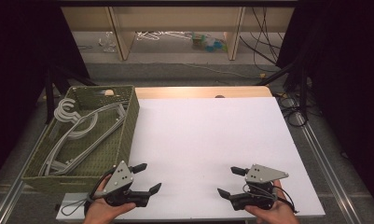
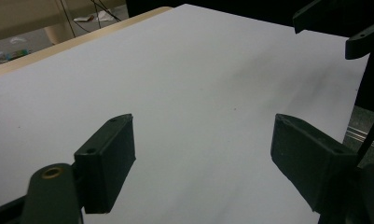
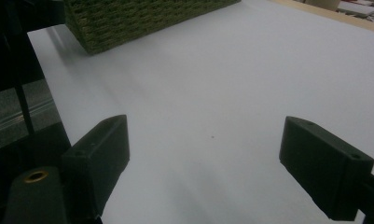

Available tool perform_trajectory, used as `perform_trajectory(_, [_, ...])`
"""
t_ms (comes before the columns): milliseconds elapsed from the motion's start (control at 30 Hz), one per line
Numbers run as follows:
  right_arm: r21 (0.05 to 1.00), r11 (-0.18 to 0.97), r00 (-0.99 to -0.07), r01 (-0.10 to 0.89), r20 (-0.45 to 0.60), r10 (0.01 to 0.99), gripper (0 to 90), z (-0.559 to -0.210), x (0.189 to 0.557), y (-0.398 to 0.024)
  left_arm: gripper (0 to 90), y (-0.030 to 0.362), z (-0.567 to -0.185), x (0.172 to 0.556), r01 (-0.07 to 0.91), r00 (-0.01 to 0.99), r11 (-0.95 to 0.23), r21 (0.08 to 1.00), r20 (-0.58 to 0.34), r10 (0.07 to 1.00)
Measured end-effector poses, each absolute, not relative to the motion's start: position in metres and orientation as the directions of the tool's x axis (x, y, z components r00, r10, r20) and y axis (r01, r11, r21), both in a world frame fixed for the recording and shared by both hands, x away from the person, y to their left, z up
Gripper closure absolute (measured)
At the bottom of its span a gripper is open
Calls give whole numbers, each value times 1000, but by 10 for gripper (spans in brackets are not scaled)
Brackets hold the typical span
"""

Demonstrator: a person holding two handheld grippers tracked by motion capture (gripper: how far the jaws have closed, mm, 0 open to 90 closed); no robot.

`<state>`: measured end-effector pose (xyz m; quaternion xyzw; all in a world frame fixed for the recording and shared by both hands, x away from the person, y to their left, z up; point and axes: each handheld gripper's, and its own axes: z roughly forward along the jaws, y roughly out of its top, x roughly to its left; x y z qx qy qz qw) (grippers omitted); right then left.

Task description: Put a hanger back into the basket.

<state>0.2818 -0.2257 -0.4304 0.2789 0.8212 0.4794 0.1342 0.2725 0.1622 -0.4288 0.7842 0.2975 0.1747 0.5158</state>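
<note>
At the far left of my high view sits a woven green basket [image 1: 128,122], resting on the left edge of the white tabletop [image 1: 208,135] and partly overhanging it; inside it lie several white clothes hangers [image 1: 77,130], stacked loosely with their hooks toward the far end. Just in front of the basket's near right corner I hold the left gripper [image 1: 148,177] in my left hand [image 1: 103,210], its grey three-cornered plate on top and its jaws spread wide, pointing right across the table with nothing between them. In the left gripper view the two black jaws rise from the bottom well apart over bare white surface [image 2: 184,93], and the tips of the other gripper [image 2: 334,28] show at the upper right. The middle of the tabletop is plain white, with a strip of pale wood along its far edge. To the right, near the front edge, my right hand [image 1: 268,212] holds the right gripper [image 1: 231,181], also topped by a grey plate, its jaws likewise spread and pointing left, toward the left gripper but well apart from it. In the right gripper view those jaws stand open over the white surface [image 3: 231,93], empty, and a corner of the basket [image 3: 128,18] appears at the upper left.
</note>
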Motion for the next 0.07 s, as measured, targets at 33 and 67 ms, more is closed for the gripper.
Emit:
perform_trajectory(33, [862, 384, -808, 330, 48, 587, 168, -430, 282, -226, 218, 162, -429, 273, 287, 762, -288, 914, -35, 646])
perform_trajectory(67, [862, 385, -808, 330, 47, 587, 168, -430, 282, -226, 218, 162, -429, 273, 287, 762, -288, 914, -35, 646])
